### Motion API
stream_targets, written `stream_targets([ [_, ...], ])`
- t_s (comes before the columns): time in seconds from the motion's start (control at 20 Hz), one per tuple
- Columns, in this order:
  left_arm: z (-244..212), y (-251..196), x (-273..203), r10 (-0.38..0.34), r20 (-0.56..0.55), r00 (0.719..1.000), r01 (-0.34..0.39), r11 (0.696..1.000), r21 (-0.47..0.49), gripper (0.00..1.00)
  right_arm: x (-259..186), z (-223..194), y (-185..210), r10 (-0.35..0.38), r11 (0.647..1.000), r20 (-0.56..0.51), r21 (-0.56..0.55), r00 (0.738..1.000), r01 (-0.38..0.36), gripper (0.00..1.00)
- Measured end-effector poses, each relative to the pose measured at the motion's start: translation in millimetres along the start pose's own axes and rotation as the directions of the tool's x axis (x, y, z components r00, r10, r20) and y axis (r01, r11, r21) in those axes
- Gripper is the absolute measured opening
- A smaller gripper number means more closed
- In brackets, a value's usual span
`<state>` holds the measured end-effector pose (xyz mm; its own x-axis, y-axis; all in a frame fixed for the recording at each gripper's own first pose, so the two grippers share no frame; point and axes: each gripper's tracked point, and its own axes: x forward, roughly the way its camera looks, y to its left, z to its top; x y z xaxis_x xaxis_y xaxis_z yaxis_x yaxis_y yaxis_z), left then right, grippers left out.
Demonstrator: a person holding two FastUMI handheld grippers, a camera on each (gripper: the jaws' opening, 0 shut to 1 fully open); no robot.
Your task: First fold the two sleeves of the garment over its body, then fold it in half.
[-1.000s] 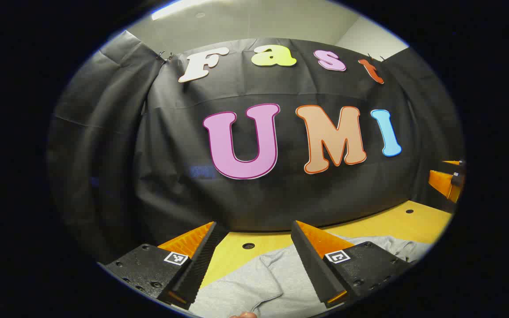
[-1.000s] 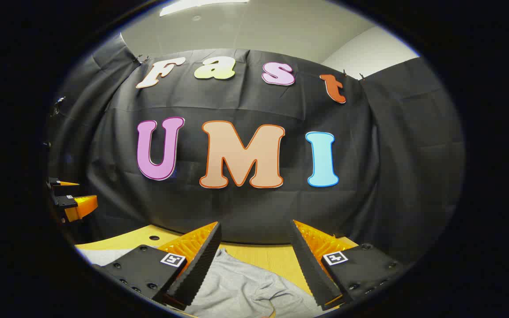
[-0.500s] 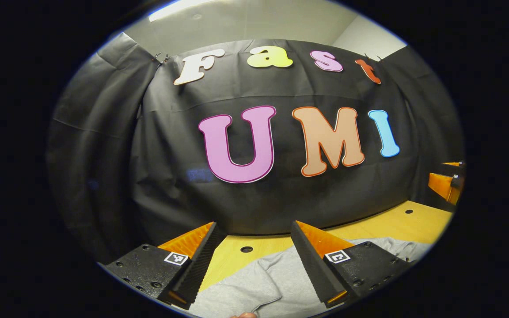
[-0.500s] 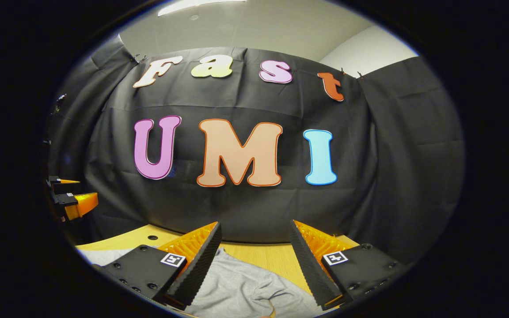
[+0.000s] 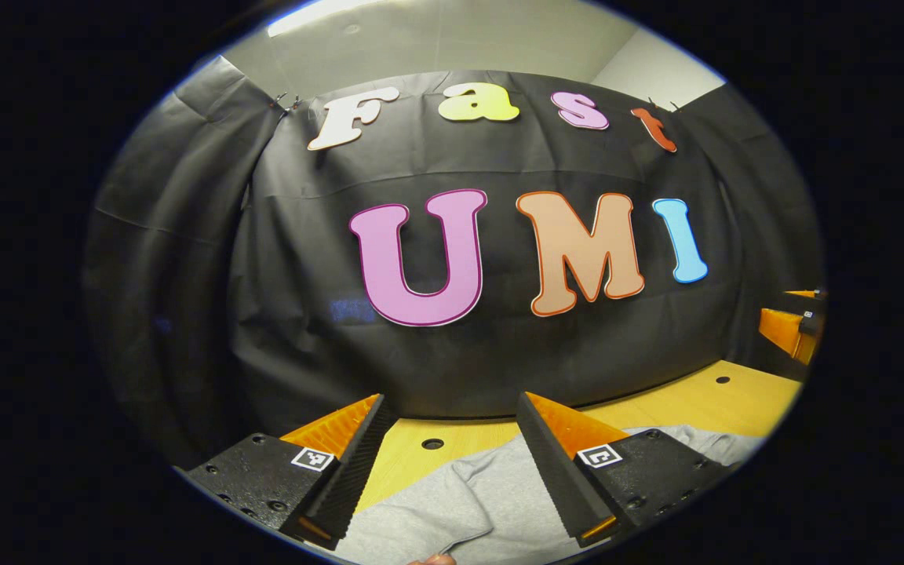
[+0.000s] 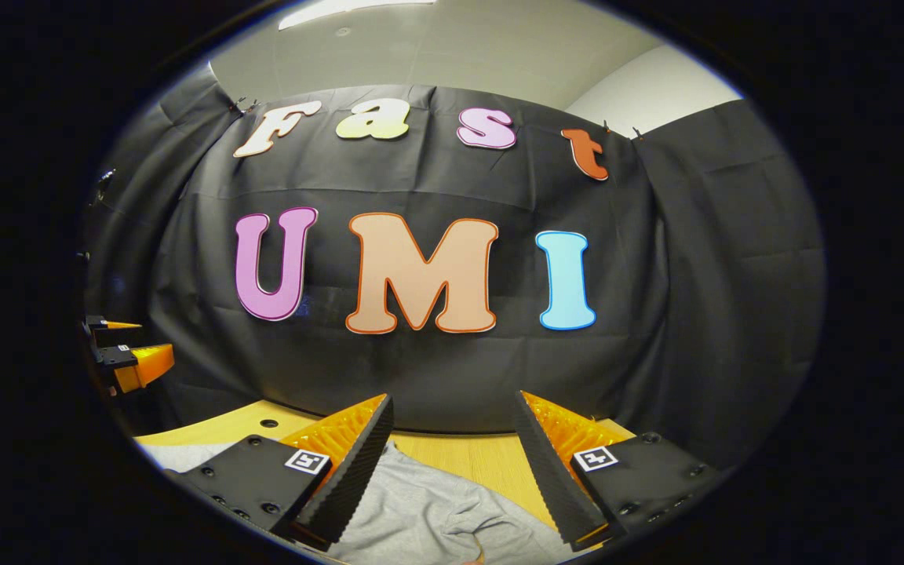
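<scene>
- You're at the start: no sleeve is gripped, and the grey garment (image 5: 468,510) lies flat on the bench (image 5: 695,400), below both grippers.
- Left gripper (image 5: 452,412) and right gripper (image 6: 452,412) hover with fingers spread, empty.
- Next, dip to a sleeve edge and pinch.
- Nothing blocks you; bench holes (image 5: 431,443) lie far.

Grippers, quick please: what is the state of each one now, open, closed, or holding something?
Left gripper: open, holding nothing, above the grey garment.
Right gripper: open, holding nothing, above the garment too.
</scene>
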<state>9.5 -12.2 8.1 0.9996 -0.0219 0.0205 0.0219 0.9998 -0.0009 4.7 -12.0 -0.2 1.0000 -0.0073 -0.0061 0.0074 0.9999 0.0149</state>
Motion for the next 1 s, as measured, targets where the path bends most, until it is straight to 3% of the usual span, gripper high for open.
stream_targets([
  [0.1, -1, 0, 1, 0.000, -0.003, 1.000, 0.000, 1.000, 0.001, 0.96, -1, -2, -8, -0.003, 1.000, -0.009, -0.005, 1.000, 0.002, 0.97],
  [0.15, -1, 0, 1, 0.000, -0.004, 1.000, 0.000, 1.000, 0.000, 1.00, -1, -3, -14, -0.007, 1.000, -0.013, -0.014, 1.000, 0.007, 0.97],
  [0.3, -3, 0, 1, 0.000, -0.007, 1.000, 0.000, 1.000, -0.007, 0.92, -6, -11, -37, -0.031, 0.998, -0.038, -0.047, 0.999, 0.029, 0.97],
  [0.35, -4, -1, 1, 0.000, -0.008, 1.000, 0.000, 1.000, -0.014, 0.99, -8, -13, -45, -0.040, 0.998, -0.047, -0.055, 0.998, 0.037, 0.97],
  [0.4, -6, -2, 3, -0.002, -0.016, 1.000, 0.001, 1.000, -0.019, 1.00, -10, -14, -55, -0.054, 0.997, -0.051, -0.064, 0.997, 0.051, 0.97],
  [0.45, -10, -3, 4, -0.002, -0.023, 1.000, 0.002, 1.000, -0.021, 0.96, -11, -15, -64, -0.071, 0.995, -0.055, -0.076, 0.996, 0.067, 0.97],
  [0.6, -8, -8, 7, -0.013, -0.026, 1.000, 0.012, 1.000, -0.028, 0.96, -16, -25, -87, -0.108, 0.989, -0.077, -0.106, 0.991, 0.100, 0.97],
  [0.8, -3, -22, 11, -0.038, -0.017, 0.999, 0.037, 0.999, -0.031, 1.00, -29, -51, -116, -0.124, 0.983, -0.165, -0.153, 0.979, 0.099, 0.97],
  [1.0, -4, -33, 13, -0.055, -0.021, 0.998, 0.055, 0.998, -0.034, 0.96, -51, -74, -149, -0.146, 0.980, -0.249, -0.170, 0.957, 0.105, 0.98],
])
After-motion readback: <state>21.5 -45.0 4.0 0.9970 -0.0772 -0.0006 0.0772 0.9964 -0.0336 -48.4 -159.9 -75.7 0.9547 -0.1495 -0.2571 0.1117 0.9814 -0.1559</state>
